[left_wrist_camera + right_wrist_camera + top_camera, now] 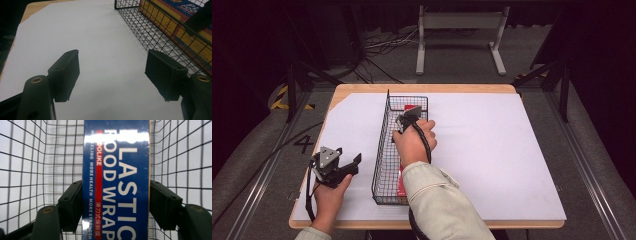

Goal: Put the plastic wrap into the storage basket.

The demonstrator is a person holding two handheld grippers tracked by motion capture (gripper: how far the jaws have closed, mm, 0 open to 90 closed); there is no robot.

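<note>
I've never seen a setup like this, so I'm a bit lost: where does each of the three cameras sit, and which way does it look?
High view: above the person's side, looking forward and down on the table; both forearms, left gripper, right gripper.
Left gripper view: rides the left gripper, facing white table and wire basket; open jaws.
Right gripper view: rides the right gripper, inside the basket; jaws flank the plastic wrap box.
All three show basket and box.
</note>
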